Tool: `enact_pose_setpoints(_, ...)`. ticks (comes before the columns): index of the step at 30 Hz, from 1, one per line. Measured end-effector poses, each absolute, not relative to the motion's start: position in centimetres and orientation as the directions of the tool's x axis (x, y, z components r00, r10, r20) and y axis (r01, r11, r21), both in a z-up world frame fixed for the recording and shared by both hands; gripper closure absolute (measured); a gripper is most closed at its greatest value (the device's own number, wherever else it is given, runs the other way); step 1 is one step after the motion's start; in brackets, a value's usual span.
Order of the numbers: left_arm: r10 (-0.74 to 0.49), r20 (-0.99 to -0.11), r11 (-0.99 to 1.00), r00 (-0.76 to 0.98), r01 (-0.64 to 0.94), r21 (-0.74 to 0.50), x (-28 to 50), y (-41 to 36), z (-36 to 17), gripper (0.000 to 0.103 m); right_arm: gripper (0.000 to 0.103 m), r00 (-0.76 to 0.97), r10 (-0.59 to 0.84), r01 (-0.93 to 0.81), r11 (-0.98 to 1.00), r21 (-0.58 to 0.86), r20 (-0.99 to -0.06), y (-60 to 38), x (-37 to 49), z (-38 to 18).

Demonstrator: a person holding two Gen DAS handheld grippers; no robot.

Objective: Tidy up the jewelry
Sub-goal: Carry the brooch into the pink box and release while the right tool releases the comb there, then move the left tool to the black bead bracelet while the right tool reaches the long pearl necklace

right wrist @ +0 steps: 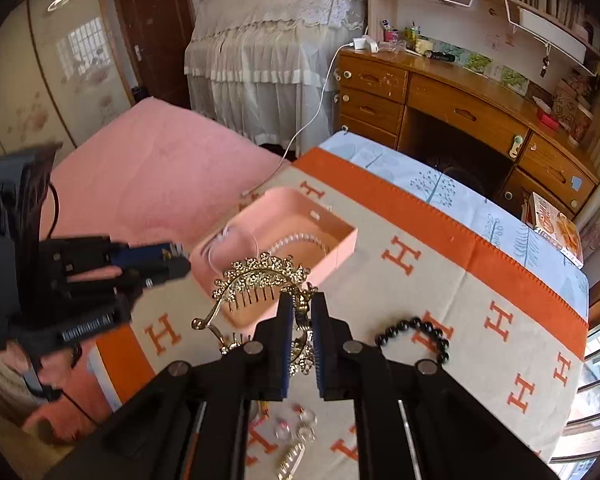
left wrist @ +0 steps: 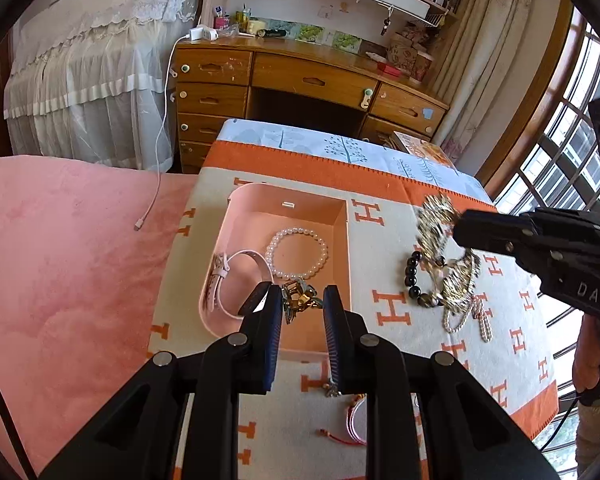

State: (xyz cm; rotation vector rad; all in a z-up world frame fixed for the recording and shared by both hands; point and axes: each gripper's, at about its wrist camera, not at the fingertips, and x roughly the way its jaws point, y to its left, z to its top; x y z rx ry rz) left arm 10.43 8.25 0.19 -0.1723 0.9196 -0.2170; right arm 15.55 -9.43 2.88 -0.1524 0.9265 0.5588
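**A:** Where are your two grippers?

**B:** Your left gripper [left wrist: 298, 300] hangs over the near end of the pink box [left wrist: 236, 204], its fingers spread apart. A small gold-and-green clip [left wrist: 299, 299] shows between the tips; you can't tell whether it touches either pad or lies on the box floor below.

**A:** And the right one?

**B:** Your right gripper [right wrist: 302, 308] is pinching the gold tiara [right wrist: 260, 276], fingers pressed in on its band, with the jewelled crest and comb teeth raised in front of the box's near wall.

**A:** What's already in the box?

**B:** A white pearl bracelet [left wrist: 297, 253] lies flat mid-floor, and a pink watch [left wrist: 224, 276] sits along the box's left wall.

**A:** What's still out on your orange-and-cream cloth [left wrist: 396, 308]?

**B:** A black bead bracelet [right wrist: 418, 334] lies just right of your right gripper. Near the cloth's front edge sit a few small clear-stone pieces [right wrist: 300, 426] and a gold hair clip [right wrist: 290, 460]. A pearl strand [left wrist: 466, 318] trails below the tiara in the left view.
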Motion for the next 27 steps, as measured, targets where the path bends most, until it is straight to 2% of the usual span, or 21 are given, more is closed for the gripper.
enact_pose_setpoints(8,-0.29,-0.811,0.956,0.509,0.11,-0.273,14.1,8.0,-4.6,0.084,0.094,0.432,0.408,-0.359,0.896,0.261,-0.805,-6.0,23.3,-1.5)
enact_pose_setpoints(13,-0.304,-0.824,0.952,0.478,0.119,-0.282,15.0,8.1,-6.2,0.084,0.094,0.38,0.387,-0.335,0.904,0.265,-0.84,-4.5,25.4,-4.9)
enact_pose_setpoints(16,-0.296,-0.828,0.955,0.477,0.118,-0.273,15.1,8.2,-6.5,0.072,0.093,0.355,0.361,-0.32,0.914,0.25,-0.862,-4.1,26.1,-6.0)
enact_pose_setpoints(18,-0.295,-0.825,0.955,0.481,0.121,-0.271,14.9,8.2,-6.4,0.056,0.093,0.343,0.361,-0.306,0.916,0.26,-0.867,-4.3,26.2,-6.3)
enact_pose_setpoints(22,-0.295,-0.818,0.955,0.493,0.124,-0.27,14.4,8.3,-5.7,0.053,0.092,0.347,0.367,-0.305,0.914,0.267,-0.863,-4.9,25.5,-5.9)
enact_pose_setpoints(27,-0.283,-0.805,0.959,0.521,0.125,-0.256,13.4,8.7,-4.5,0.039,0.092,0.359,0.378,-0.297,0.913,0.28,-0.853,-6.7,24.4,-4.8)
